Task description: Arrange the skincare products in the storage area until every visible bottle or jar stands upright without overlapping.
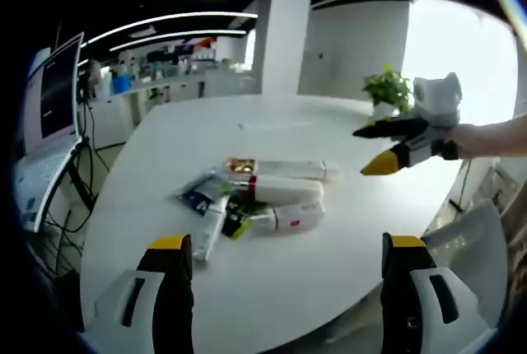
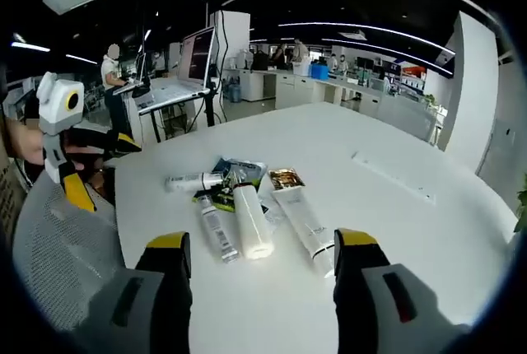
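White table top (image 1: 329, 272) spans both views, round-edged, carrying all the products. Grey mesh chair back (image 2: 58, 247) sits just left of the right gripper's jaws in the right gripper view. Left gripper (image 1: 284, 247): jaws spread wide, yellow-tipped, nothing between them, raised off the table. Right gripper (image 2: 259, 243): jaws also spread and empty; in the left gripper view it comes in from the right, held by a hand (image 1: 482, 138), well above and right of the left jaws, apart from the products. The left gripper shows at the left edge of the right gripper view, beyond the table edge. The skincare products (image 1: 259, 197) lie in one loose heap, ahead of and between the left jaws, none upright, several touching or overlapping. In the right gripper view the large white bottle (image 2: 251, 221) lies on its side just ahead of the jaw gap; the long white tube (image 2: 303, 221) lies beside it, its end close to the right-hand jaw tip; a slim tube (image 2: 216, 229) lies toward the left-hand jaw tip; flat dark sachets (image 2: 239, 174) lie furthest off.
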A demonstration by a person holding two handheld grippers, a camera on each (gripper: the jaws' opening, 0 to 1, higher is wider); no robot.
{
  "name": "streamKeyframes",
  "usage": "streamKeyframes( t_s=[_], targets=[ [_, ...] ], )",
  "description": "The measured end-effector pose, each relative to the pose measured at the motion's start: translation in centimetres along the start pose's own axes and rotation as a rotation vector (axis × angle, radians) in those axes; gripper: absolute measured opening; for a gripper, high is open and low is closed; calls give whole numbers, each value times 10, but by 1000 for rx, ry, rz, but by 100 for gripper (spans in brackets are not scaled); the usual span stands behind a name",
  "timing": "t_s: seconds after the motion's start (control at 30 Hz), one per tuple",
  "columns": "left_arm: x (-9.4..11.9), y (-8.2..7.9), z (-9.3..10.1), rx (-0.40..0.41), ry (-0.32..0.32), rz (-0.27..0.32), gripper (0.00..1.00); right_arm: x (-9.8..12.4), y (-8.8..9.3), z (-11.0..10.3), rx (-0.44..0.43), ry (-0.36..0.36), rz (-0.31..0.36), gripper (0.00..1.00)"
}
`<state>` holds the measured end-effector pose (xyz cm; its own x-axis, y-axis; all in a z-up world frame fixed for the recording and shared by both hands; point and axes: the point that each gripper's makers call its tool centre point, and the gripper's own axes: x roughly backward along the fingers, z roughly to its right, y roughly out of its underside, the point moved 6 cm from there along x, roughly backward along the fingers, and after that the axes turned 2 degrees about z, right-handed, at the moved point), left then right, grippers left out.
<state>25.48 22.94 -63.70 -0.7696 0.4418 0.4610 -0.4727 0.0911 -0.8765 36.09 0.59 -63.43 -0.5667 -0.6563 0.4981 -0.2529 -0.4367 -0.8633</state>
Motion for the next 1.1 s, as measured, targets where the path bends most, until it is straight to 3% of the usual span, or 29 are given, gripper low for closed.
streamKeyframes(
  t_s=[0.4,0.7,1.1],
  targets=[
    [1,1,-3,19,-11,-2,93,-63,5,-2,72,-108,-113,61],
    [0,0,-3,25,-8,-1,93,-93,6,-7,94,-153,-184,54],
    [1,0,-2,36,10,-2,92,-125,10,-12,116,-188,-247,52]
  ],
)
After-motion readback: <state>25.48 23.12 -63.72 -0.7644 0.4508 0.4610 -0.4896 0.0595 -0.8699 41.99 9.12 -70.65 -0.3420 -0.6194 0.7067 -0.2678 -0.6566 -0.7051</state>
